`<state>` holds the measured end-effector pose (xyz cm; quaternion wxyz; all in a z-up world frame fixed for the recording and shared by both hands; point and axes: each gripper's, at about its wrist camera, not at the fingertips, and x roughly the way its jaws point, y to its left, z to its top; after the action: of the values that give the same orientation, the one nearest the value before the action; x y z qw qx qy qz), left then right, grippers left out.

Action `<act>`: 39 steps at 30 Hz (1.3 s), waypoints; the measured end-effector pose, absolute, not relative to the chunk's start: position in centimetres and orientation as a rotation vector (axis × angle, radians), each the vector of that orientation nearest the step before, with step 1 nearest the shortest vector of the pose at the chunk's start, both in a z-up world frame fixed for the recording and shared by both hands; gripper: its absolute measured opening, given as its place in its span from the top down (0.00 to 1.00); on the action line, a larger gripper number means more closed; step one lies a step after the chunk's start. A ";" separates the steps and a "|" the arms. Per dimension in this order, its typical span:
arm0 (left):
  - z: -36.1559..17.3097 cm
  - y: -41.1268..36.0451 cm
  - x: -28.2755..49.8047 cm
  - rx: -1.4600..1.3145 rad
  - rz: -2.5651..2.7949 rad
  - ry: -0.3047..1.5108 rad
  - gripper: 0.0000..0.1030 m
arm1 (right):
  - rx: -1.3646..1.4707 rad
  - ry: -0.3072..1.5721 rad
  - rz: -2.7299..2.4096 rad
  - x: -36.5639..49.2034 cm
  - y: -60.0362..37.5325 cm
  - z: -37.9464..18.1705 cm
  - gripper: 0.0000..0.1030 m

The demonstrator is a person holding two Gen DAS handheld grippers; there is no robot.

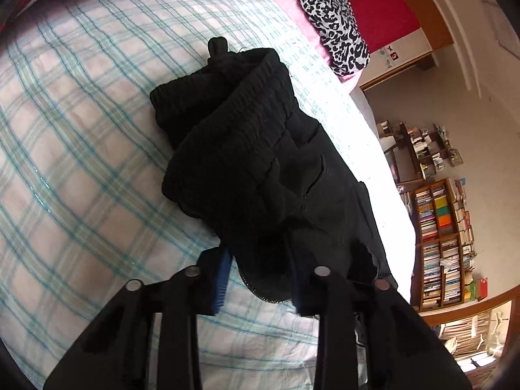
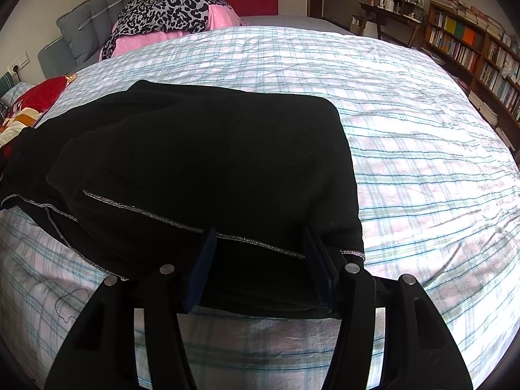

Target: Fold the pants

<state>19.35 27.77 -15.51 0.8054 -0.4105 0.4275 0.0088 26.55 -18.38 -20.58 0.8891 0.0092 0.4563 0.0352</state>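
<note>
In the left wrist view, the black pants [image 1: 247, 162] were seen bunched on the plaid bedsheet [image 1: 81, 162], with the ribbed waistband end lying farthest from the camera and the cloth running back toward the left gripper [image 1: 260, 279]. The two fingers were held apart, with blue pads visible on their inner faces, and a fold of the dark fabric with a silver-trimmed edge was lodged between them. The fabric filled the gap, but it could not be told whether the pads were pressing on it. Beyond the bed, a leopard-print blanket [image 1: 334, 16] was seen lying over a pink cover [image 1: 292, 9] near a red wall, and a bookshelf [image 1: 438, 243] packed with books was seen at the right edge.

In the right wrist view, the pants [image 2: 211, 162] were seen lying folded in layers across the near part of the bedsheet [image 2: 422, 162], as a broad dark slab with a thin silver stripe running along its near edge. The right gripper [image 2: 260, 273] was placed at that near edge. Its fingers were set wide apart, and the hem of the stacked layers was seated between the two pads, touching both. A firm clamp could not be confirmed. The leopard-print blanket [image 2: 169, 9] and pink cover [image 2: 146, 42] were piled at the far left by a grey padded headboard [image 2: 84, 22], a red patterned cloth [image 2: 39, 97] was seen at the left margin, and bookshelves [image 2: 471, 48] were seen lining the wall at the right.
</note>
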 end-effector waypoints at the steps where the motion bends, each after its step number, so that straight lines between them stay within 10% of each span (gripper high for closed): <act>1: -15.0 27.8 19.5 -0.878 0.017 0.887 0.83 | 0.015 0.947 0.072 26.5 -18.3 -20.6 0.45; 9: -8.8 25.5 21.1 -0.527 -0.027 0.648 0.88 | -0.003 0.944 0.068 26.5 -18.0 -20.6 0.44; 18: -16.6 29.9 22.2 -0.710 0.039 0.858 0.83 | -0.015 0.945 0.067 26.7 -17.7 -20.7 0.44; 23: -16.7 30.4 22.7 -0.807 -0.024 0.822 0.54 | -0.012 0.940 0.066 26.7 -17.7 -20.7 0.44; 31: -15.6 28.8 22.8 -0.766 0.044 0.796 0.52 | 0.004 0.936 0.070 26.7 -17.7 -20.7 0.44; 39: -13.6 28.3 21.4 -0.733 0.144 0.768 0.15 | 0.011 0.929 0.071 26.7 -17.6 -20.8 0.43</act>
<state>21.44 28.33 -13.63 0.8598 -0.3493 0.3661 0.0688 26.68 -17.61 -20.78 0.8933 0.0055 0.4481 0.0341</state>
